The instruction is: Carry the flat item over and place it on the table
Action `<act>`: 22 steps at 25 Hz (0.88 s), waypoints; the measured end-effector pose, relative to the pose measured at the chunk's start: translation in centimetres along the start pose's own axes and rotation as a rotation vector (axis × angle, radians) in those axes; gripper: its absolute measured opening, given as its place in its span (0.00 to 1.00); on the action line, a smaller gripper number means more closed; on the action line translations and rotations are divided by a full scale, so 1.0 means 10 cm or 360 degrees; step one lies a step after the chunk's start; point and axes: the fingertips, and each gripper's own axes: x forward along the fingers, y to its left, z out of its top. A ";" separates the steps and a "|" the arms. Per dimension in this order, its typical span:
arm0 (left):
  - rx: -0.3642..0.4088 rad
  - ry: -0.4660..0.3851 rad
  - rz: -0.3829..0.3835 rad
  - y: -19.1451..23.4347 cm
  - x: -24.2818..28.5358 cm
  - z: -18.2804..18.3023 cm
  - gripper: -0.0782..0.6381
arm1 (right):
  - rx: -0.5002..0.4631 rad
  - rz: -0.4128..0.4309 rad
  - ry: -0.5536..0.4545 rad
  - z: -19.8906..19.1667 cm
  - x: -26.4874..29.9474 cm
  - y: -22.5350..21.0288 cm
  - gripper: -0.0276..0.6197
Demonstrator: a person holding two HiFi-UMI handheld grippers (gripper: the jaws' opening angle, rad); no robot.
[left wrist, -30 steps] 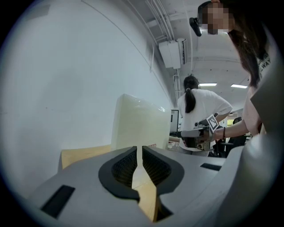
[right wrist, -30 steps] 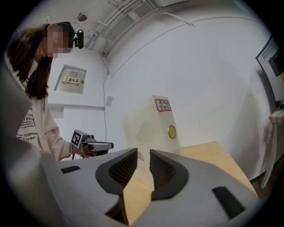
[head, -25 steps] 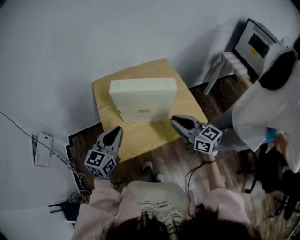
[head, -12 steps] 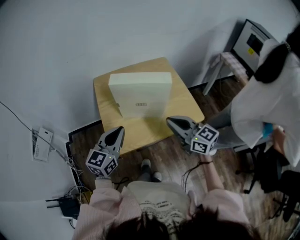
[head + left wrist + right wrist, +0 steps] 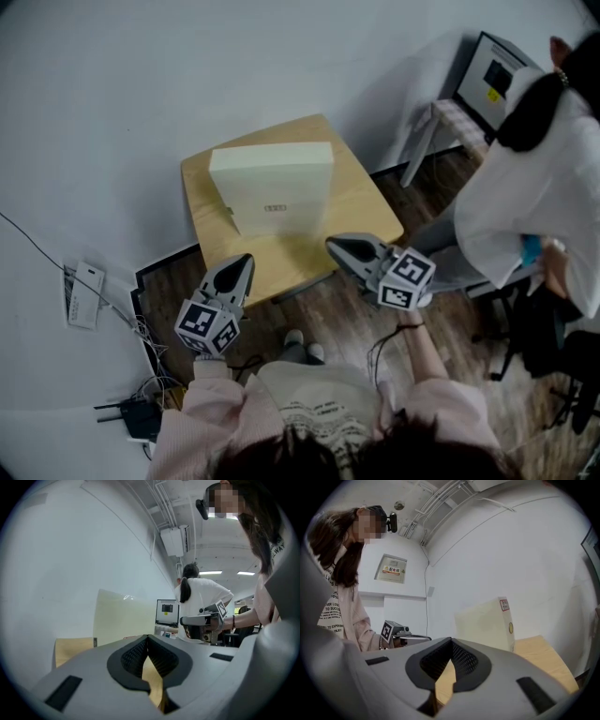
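The box (image 5: pixel 272 187) stood on the table (image 5: pixel 361 211). Its front logo (image 5: pixel 275 208) and red-edged sticker (image 5: pixel 504 604) were unreadable. The left gripper (image 5: pixel 241 262) and right gripper (image 5: pixel 334 246) were closed and empty.

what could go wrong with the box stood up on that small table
The flat box stands on its narrow edge on the table, held by nothing: both the left gripper and right gripper are shut and empty, short of it. It might tip over. A person in white stands close beside the table; a bump could topple it.
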 end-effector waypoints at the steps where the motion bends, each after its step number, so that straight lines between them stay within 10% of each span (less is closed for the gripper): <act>1: -0.0001 0.0000 -0.0011 0.00 0.01 0.00 0.10 | -0.0008 -0.0002 0.0003 0.00 0.01 0.01 0.02; 22: 0.0049 0.0028 -0.0157 0.10 0.20 0.07 0.10 | -0.0039 -0.0013 -0.0027 0.05 0.27 0.02 0.02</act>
